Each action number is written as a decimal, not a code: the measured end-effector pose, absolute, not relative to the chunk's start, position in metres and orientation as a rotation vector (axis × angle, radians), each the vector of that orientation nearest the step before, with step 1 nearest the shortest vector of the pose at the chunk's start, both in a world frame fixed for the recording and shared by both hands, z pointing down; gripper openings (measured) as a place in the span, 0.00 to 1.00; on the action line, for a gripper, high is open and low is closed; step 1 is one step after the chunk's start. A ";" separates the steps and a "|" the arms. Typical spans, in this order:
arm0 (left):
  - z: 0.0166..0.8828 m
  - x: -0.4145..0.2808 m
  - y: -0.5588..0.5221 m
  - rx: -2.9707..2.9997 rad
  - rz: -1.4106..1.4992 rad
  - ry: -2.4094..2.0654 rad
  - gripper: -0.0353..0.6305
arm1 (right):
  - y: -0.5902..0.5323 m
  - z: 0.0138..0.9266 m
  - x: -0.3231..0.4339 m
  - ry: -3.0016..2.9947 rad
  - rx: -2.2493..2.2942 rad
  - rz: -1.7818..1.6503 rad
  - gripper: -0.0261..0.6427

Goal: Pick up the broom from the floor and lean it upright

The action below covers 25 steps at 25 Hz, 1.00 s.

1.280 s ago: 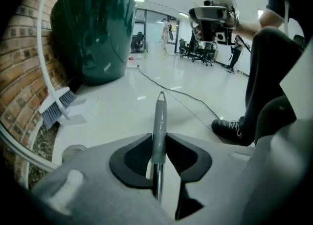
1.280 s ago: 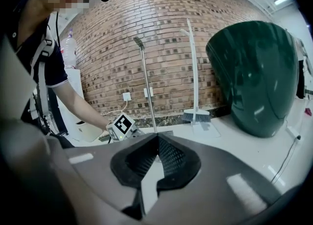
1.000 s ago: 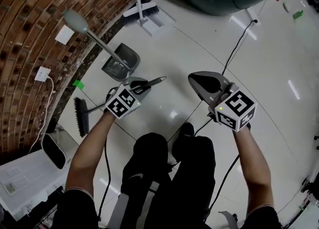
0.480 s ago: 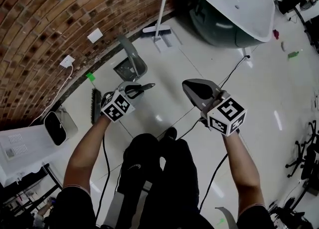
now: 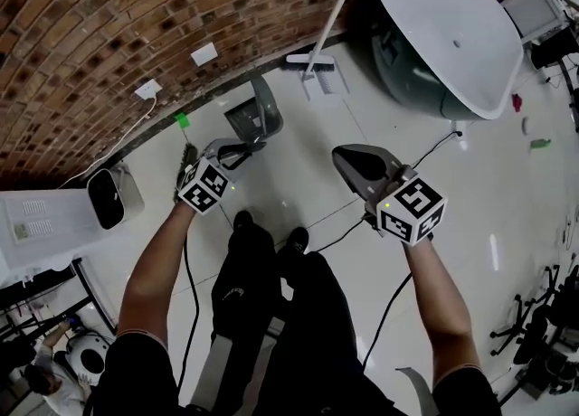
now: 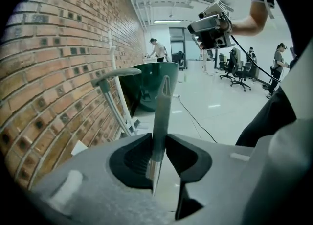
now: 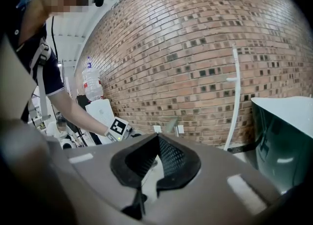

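The broom's grey handle (image 6: 159,116) is pinched between the jaws of my left gripper (image 6: 159,143) and sticks out ahead of them to a dark tip. In the head view the left gripper (image 5: 237,147) holds the handle (image 5: 253,144) level above the floor, and the dark bristle head (image 5: 187,159) hangs out to the left of the marker cube. My right gripper (image 5: 348,159) floats to the right, jaws together and holding nothing. Its own view shows the pads (image 7: 168,158) meeting, with the left gripper (image 7: 117,128) beyond them.
A long-handled dustpan (image 5: 257,112) stands just past the left gripper by the brick wall (image 5: 109,25). A white broom (image 5: 327,30) leans on the wall further along. A big white tub (image 5: 443,34) sits at the right. A white appliance (image 5: 113,197) stands at the left. Cables cross the floor.
Both grippers have risen. The broom has come up off the floor with the left gripper, its head now beside the cube. The head view has swung toward the wall.
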<state>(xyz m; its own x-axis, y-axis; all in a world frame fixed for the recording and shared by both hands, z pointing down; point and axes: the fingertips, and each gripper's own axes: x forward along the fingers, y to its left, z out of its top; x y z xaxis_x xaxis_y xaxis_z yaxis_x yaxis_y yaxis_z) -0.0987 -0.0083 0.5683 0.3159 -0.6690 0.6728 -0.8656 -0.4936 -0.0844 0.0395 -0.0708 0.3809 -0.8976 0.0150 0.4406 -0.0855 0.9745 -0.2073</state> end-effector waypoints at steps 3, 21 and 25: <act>0.555 -0.127 -0.005 2.247 0.942 -1.459 0.19 | -0.063 0.373 0.012 -2.666 -0.023 0.303 0.04; 0.454 -0.354 0.069 1.766 0.614 -1.933 0.19 | -0.013 0.294 -0.211 -2.671 -0.278 0.305 0.04; 0.448 -0.377 0.086 1.660 0.557 -1.986 0.19 | -0.006 0.289 -0.249 -2.650 -0.319 0.290 0.04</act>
<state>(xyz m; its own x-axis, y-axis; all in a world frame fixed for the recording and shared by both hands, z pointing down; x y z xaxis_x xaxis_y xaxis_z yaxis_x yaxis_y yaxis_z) -0.3772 0.0859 0.4480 -0.1415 -0.7847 0.6035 -0.9841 0.1777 0.0002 -0.2488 -0.0059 0.2893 -0.8708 0.2702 0.4108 0.1750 0.9511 -0.2546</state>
